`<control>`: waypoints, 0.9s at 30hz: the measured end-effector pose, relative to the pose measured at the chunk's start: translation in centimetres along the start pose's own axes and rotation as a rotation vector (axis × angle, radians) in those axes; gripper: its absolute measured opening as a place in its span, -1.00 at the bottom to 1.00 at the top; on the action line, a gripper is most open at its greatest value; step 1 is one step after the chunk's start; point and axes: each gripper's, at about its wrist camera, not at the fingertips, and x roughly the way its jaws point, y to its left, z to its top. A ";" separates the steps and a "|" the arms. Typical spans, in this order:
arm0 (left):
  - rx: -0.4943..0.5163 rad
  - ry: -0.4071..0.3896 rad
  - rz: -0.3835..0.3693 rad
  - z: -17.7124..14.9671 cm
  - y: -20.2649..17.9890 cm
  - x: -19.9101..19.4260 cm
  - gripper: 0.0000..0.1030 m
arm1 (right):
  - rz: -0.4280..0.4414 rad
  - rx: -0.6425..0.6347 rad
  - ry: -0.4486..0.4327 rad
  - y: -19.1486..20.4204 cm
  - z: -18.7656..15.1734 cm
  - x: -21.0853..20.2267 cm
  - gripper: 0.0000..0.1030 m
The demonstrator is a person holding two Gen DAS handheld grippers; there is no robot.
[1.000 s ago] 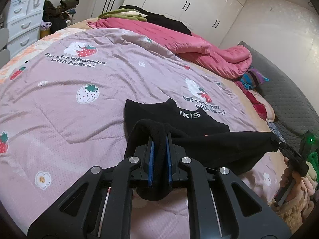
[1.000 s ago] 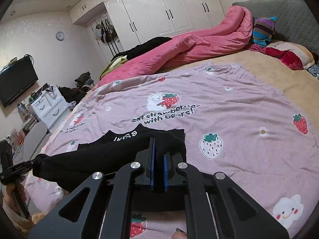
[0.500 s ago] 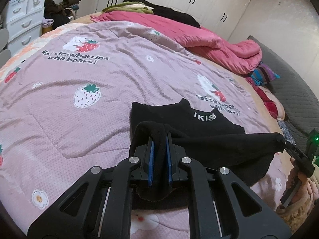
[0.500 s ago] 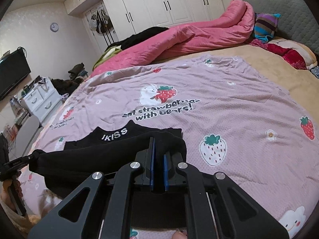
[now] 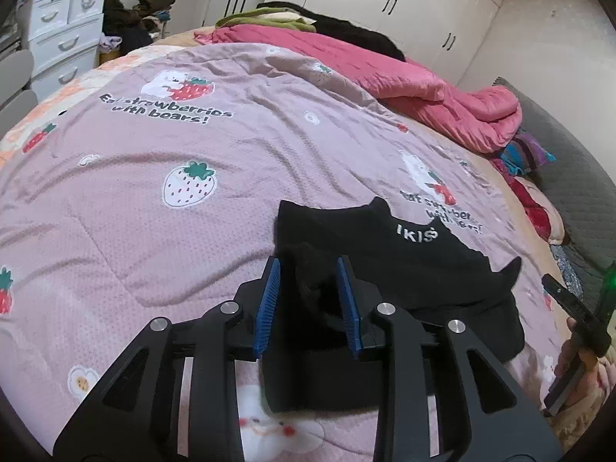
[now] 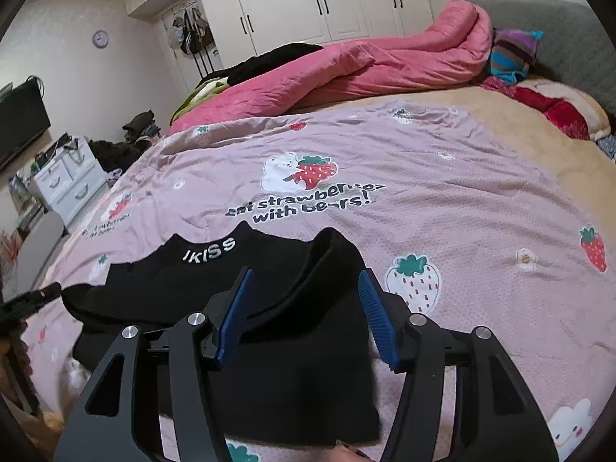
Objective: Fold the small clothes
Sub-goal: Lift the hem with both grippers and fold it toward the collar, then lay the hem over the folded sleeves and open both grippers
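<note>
Both grippers' fingers point(image 6: 375, 319) opening, black garment point(image 5: 415, 265) lies crosswise, folded.

Each camera sits close above the bed, looking down past its own gripper. Both see the black shirt point(image 5: 404, 254) point(image 6: 215, 277).

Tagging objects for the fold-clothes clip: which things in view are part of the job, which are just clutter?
In the job:
black garment, folded on the bedspread
left gripper, jaws opening, cloth between them
right gripper, jaws opening over the fold

Lying about:
pink duvet
striped cloth
white drawers
clock
</note>
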 end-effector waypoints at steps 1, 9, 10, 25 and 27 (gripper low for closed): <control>0.016 -0.002 -0.005 -0.4 -0.3 -0.4 -0.57 | 0.001 -0.010 0.002 0.1 -0.2 0.0 0.08; 0.154 0.099 -0.010 -4.0 -2.7 1.1 -0.69 | -0.027 -0.167 0.131 2.2 -3.5 2.3 -0.58; 0.178 0.118 0.001 -4.4 -3.2 2.0 -0.70 | -0.042 -0.185 0.158 2.5 -4.0 3.2 -0.58; 0.203 0.139 0.043 -0.6 -3.5 9.1 -0.68 | -0.056 -0.130 0.227 2.7 -1.6 11.1 -0.58; 0.187 0.135 0.052 0.4 -3.1 9.7 -0.65 | -0.059 -0.119 0.225 2.6 -0.8 12.0 -0.58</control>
